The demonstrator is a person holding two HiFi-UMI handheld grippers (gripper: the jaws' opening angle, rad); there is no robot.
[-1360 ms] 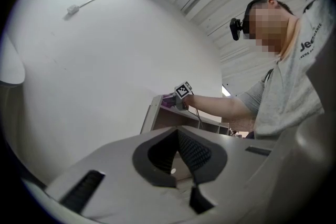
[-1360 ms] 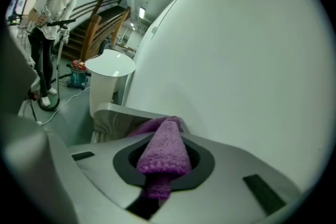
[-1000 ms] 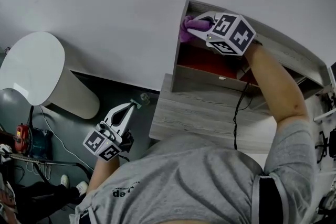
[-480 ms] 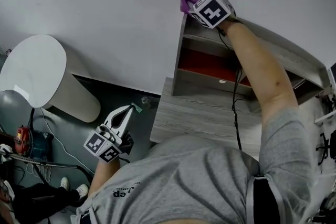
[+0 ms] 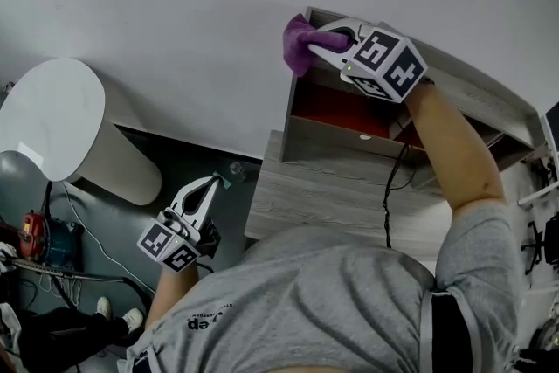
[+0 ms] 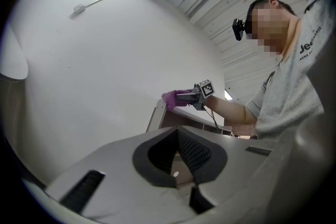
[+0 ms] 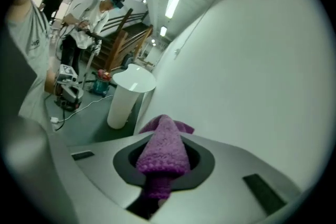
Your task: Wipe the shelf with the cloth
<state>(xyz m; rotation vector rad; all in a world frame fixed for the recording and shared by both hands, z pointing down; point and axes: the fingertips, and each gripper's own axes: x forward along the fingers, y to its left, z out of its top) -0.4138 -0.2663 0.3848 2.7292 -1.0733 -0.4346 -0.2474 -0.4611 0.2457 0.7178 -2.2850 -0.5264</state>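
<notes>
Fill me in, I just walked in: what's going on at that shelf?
A person holds a gripper in each hand. The right gripper is shut on a purple cloth, held at the top left corner of the grey shelf by the white wall. The left gripper hangs low beside the person, shut and empty.

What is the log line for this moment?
right tool: shut on cloth | cloth: at top corner of shelf | left tool: shut, empty, held low
</notes>
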